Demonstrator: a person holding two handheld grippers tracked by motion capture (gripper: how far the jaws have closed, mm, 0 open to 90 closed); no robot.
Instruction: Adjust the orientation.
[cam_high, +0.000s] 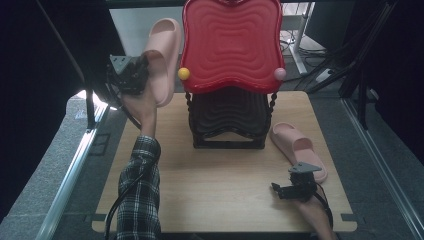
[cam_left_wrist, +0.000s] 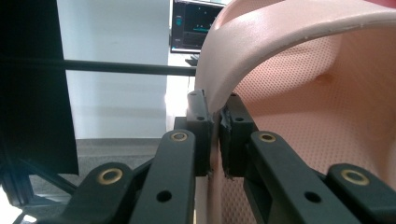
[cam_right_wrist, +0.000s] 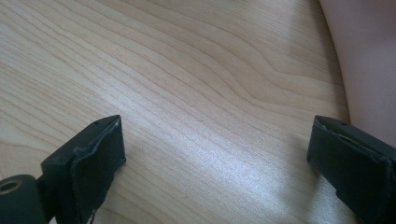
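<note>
A pink slipper (cam_high: 164, 55) was held aloft left of the red rack (cam_high: 231, 45), its strap pinched in the closed left claw (cam_high: 131, 75). The right claw (cam_high: 296, 189) was kept wide open over the tabletop (cam_high: 220, 185), beside a second slipper (cam_high: 298, 148).

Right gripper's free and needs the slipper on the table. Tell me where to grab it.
Grip the strap edge of the slipper, coming from above. It lies sole-down beside the rack, strap arched upward, thin enough for the jaws. The right gripper stands open by its heel.
</note>
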